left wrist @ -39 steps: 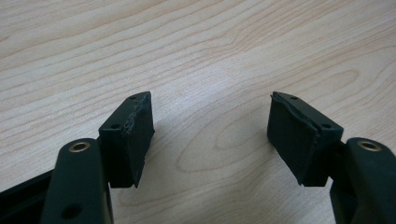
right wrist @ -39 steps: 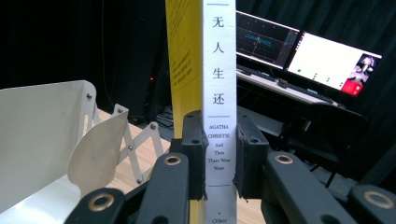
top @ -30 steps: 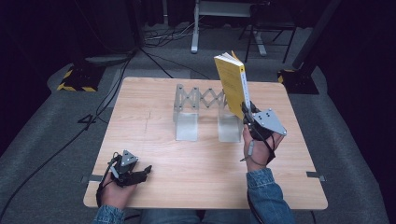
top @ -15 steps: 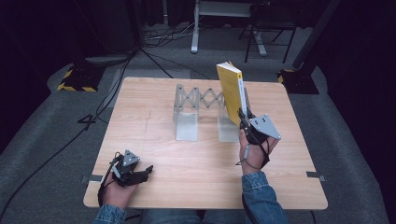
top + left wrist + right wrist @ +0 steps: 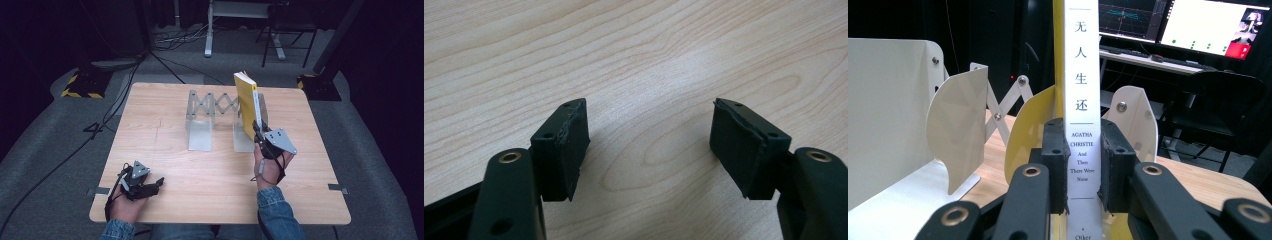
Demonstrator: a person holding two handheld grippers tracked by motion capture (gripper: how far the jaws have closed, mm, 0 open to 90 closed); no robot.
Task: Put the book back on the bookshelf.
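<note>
The landmark is the expanding metal book rack (image 5: pixel 215 120): two pale, smooth L-shaped sheet-metal ends with rounded top corners, joined by a riveted scissor lattice of thin flat bars. It stands on the far middle of the worktop (image 5: pixel 165 135), a rectangular slab with a light wood grain and a matt finish.

At the right end of the rack, a yellow paperback book (image 5: pixel 246 102) stands upright, its glossy yellow cover facing left across the rack and its narrow white spine (image 5: pixel 1082 100) turned toward the person. The spine carries black Chinese characters above small printed English lettering. Its lower part sits against the rack's right end plate; whether its bottom edge rests on the rack's base cannot be told.

The right tool (image 5: pixel 261 136), just on the near side of the rack's right end, is clamped on the book: its blocky black rubbery pads (image 5: pixel 1055 165) press the covers on either side of the spine, low on the book. A grey three-cornered plate tops it.

The left tool (image 5: pixel 155 184) lies well to the near left of the rack, low over bare wood, its jaws apart with nothing between the rough-edged black pads (image 5: pixel 569 145).
</note>
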